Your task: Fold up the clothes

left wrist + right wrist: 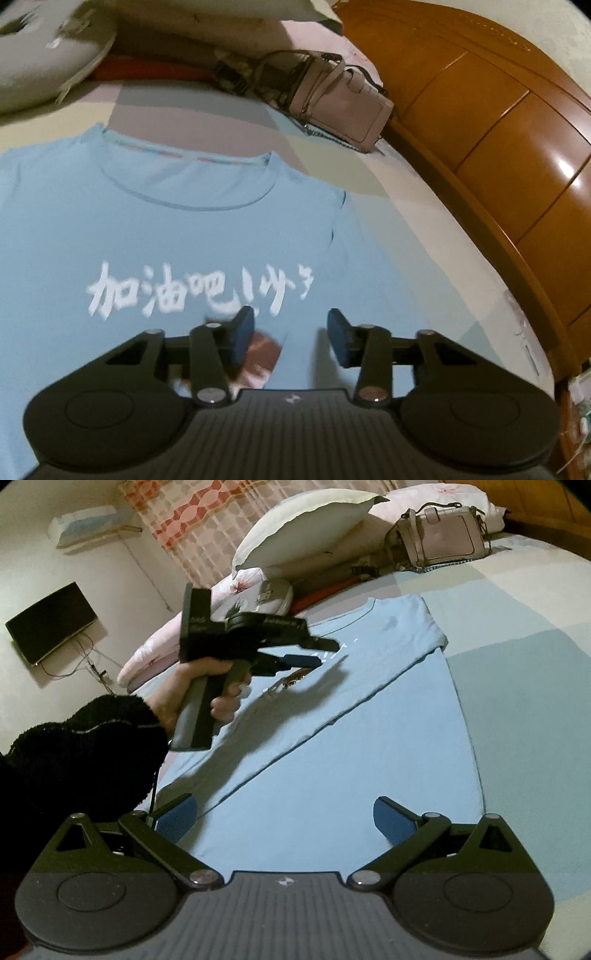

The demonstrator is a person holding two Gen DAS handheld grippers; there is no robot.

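A light blue T-shirt with white characters and a printed picture lies flat, front up, on the bed. In the right wrist view the T-shirt has one side folded over along a long diagonal edge. My left gripper hovers over the chest print, its jaws partly apart with nothing between them. A hand in a black sleeve holds the left gripper, which casts a shadow on the cloth. My right gripper stands wide open just above the shirt's lower part and grips no cloth.
A pinkish handbag rests at the head of the bed beside a white pillow. The wooden headboard runs along the right. The bedsheet has pale colour blocks. A dark screen hangs on the wall.
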